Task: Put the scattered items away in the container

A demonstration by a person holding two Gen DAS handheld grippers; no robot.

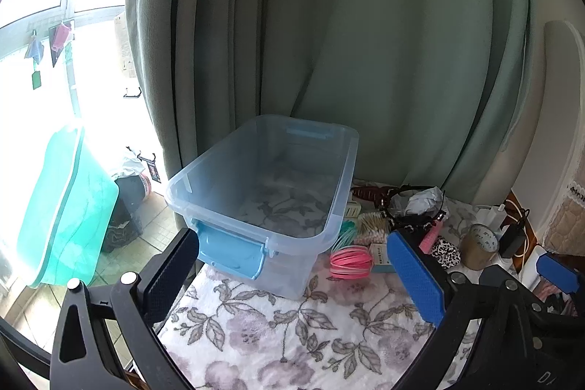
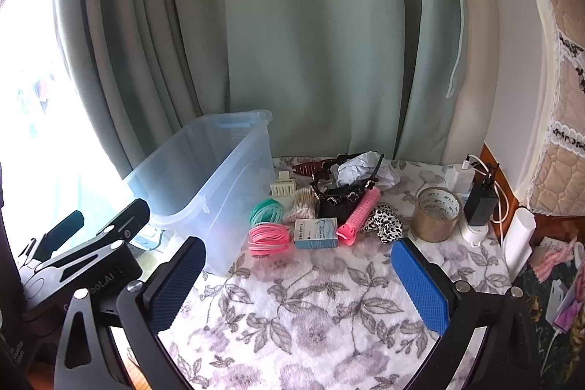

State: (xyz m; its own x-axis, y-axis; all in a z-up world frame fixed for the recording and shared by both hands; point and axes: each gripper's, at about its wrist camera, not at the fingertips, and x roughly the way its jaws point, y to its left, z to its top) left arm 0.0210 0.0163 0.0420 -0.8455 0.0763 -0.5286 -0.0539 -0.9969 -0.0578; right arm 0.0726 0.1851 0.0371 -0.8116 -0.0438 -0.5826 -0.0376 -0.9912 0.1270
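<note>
Backdrop: green curtain (image 2: pixel 314 42) hangs behind your worktop (image 2: pixel 310 309), which wears a white cloth printed with grey-purple flowers.
Container: your clear blue plastic box (image 1: pixel 263 185) sits at the left of the worktop, lid off, nothing inside, blue latch (image 1: pixel 232 253) facing you.
Scattered items: they lie in a cluster just right of the box.
Front row: pink coil of bands (image 2: pixel 267 238) beside a small white-and-blue carton (image 2: pixel 316 233), with a pink hair roller (image 2: pixel 360 216) touching the carton's right end.
Behind them: teal coil of bands (image 2: pixel 267 211), a bundle of cotton swabs (image 2: pixel 303 201), a cream clip (image 2: pixel 283 187), a brown claw clip (image 2: pixel 307 167), a black headband with flower studs (image 2: pixel 343 196) and crumpled white paper (image 2: pixel 360 172).
Further right: leopard-print scrunchie (image 2: pixel 385 223), then a roll of brown tape (image 2: pixel 437 212) standing on its side, near chargers and cables at the edge.
Left gripper (image 1: pixel 303 284): jaws wide apart, gripping nothing, held low in front of the box.
Right gripper (image 2: pixel 299 284): jaws wide apart too, gripping nothing, pointed at the cluster from the near side.
</note>
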